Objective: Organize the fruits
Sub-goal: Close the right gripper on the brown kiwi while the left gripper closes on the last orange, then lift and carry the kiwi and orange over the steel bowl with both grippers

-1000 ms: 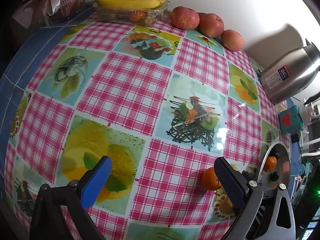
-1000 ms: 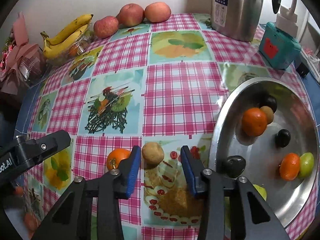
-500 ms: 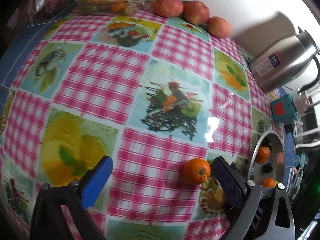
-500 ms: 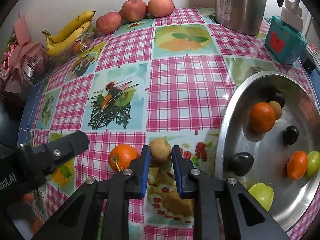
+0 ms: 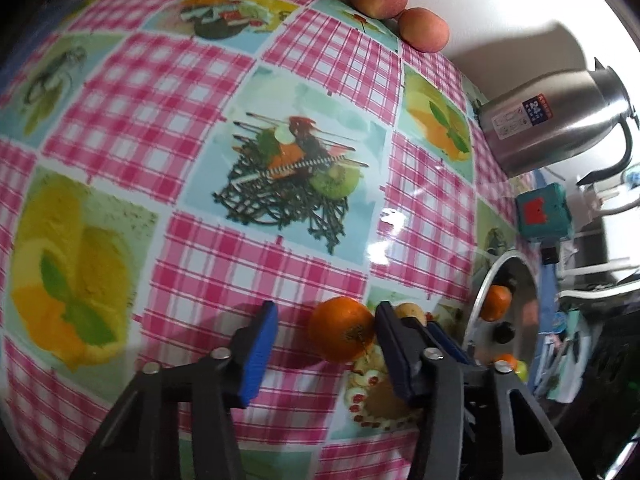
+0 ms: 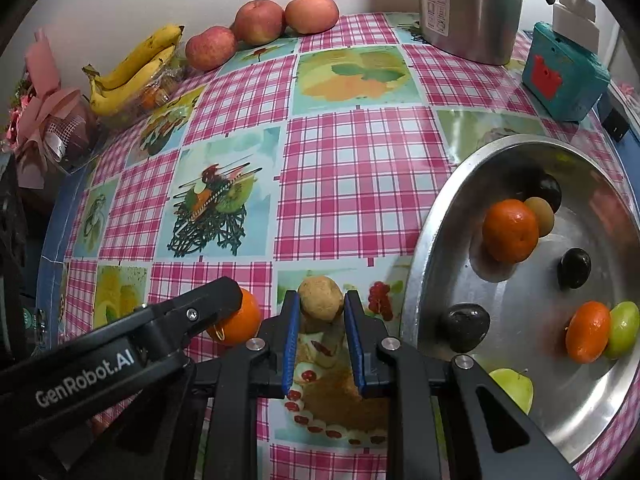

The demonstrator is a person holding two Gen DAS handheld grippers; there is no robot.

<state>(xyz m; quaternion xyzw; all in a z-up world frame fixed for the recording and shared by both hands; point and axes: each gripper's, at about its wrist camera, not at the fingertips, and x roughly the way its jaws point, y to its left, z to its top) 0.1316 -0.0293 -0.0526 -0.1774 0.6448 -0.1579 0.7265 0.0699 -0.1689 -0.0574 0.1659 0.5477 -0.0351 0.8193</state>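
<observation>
Fruit sorting on a checked tabletop (image 6: 352, 184): the right gripper (image 6: 320, 322) has its blue fingers (image 6: 291, 340) clamped on a small brown fruit (image 6: 320, 298) near the left rim of a steel tray (image 6: 424, 280). Just to its left, the left gripper (image 5: 326, 340) straddles an orange (image 5: 342, 328); its fingers (image 5: 260, 344) have just been closing, the right one touching the orange, the left one apart from it. The tray holds two more oranges, green and dark fruits. Apples (image 6: 258, 22) and bananas (image 6: 132, 68) line the far wall beside a kettle (image 6: 472, 4).
</observation>
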